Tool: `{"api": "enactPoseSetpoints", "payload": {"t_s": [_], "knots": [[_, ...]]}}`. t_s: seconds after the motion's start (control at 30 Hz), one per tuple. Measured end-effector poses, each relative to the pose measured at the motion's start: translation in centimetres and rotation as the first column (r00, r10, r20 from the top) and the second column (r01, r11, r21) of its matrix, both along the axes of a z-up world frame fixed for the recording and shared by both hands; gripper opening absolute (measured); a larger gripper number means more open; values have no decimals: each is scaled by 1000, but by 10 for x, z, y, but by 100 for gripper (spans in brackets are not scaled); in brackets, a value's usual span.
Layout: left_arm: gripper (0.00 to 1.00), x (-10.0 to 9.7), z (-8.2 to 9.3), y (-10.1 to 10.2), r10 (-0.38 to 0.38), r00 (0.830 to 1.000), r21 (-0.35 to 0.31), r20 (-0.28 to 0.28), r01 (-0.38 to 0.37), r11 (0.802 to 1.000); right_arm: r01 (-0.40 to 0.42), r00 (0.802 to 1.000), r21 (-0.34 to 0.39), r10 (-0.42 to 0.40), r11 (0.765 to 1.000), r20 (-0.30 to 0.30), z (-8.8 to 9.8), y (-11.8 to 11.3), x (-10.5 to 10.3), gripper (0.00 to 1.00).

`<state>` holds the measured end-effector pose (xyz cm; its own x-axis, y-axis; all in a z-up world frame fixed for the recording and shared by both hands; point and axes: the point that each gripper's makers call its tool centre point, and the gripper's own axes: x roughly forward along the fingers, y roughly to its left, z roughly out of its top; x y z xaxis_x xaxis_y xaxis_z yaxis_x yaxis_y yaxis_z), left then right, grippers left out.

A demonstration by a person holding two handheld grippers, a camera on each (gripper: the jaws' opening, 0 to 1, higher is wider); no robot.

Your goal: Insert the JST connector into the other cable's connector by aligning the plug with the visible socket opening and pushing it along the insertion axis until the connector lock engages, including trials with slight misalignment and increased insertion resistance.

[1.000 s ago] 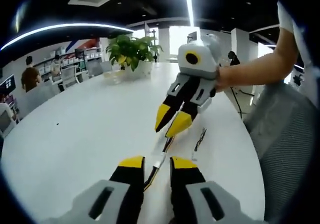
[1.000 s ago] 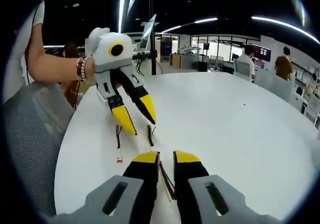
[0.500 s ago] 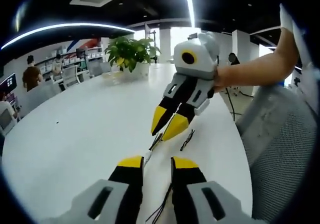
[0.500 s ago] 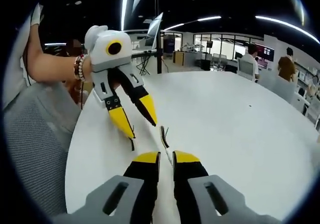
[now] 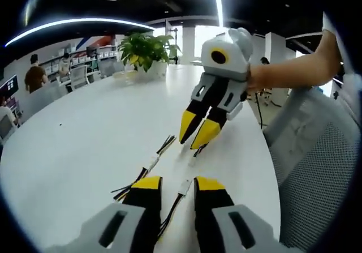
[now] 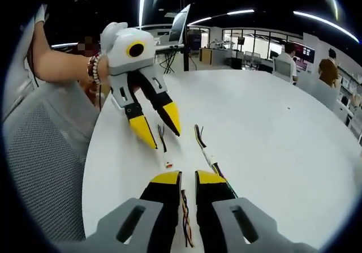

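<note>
Two short wired cables with white JST connectors lie on the white table (image 5: 85,128). In the left gripper view, one cable (image 5: 182,188) lies on the table in the gap of my left gripper (image 5: 178,184), whose jaws stand apart. The other cable (image 5: 151,163) lies just left of it. My right gripper (image 5: 195,135) hovers beyond, tips close together over a wire end. In the right gripper view, one cable's connector (image 6: 168,163) lies just ahead of my right gripper (image 6: 188,178). The other cable (image 6: 206,150) runs past the right jaw. Coloured wires (image 6: 184,213) show through the narrow gap. My left gripper (image 6: 159,130) hangs open over the table.
A grey mesh chair (image 5: 317,168) (image 6: 45,162) stands at the table's near edge beside the person's arm (image 5: 288,74). A potted plant (image 5: 146,52) sits at the far end. People sit at desks in the background (image 6: 328,72).
Both views have shifted as the hands moved. The two cables now lie spread out side by side between the grippers, and the left gripper sits a little higher and farther back.
</note>
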<state>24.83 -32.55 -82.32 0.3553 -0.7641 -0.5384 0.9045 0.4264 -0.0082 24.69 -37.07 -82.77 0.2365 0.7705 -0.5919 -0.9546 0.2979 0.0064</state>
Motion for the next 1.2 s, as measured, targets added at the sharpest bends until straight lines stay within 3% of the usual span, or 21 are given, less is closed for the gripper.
{"api": "enactPoseSetpoints", "payload": {"t_s": [0.43, 0.57, 1.2], "knots": [[15, -3, -17, -2, -11, 999, 24, -31, 11, 1000, -36, 997, -52, 33, 998, -64, -23, -6, -12, 8], [6, -4, -18, -3, -35, 999, 42, -14, 35, 998, -36, 997, -48, 32, 998, -71, -24, -6, -12, 8], [5, -6, -24, -2, -57, 998, 62, -21, 58, 996, -53, 998, -45, 51, 998, -38, -24, -4, -11, 1]]}}
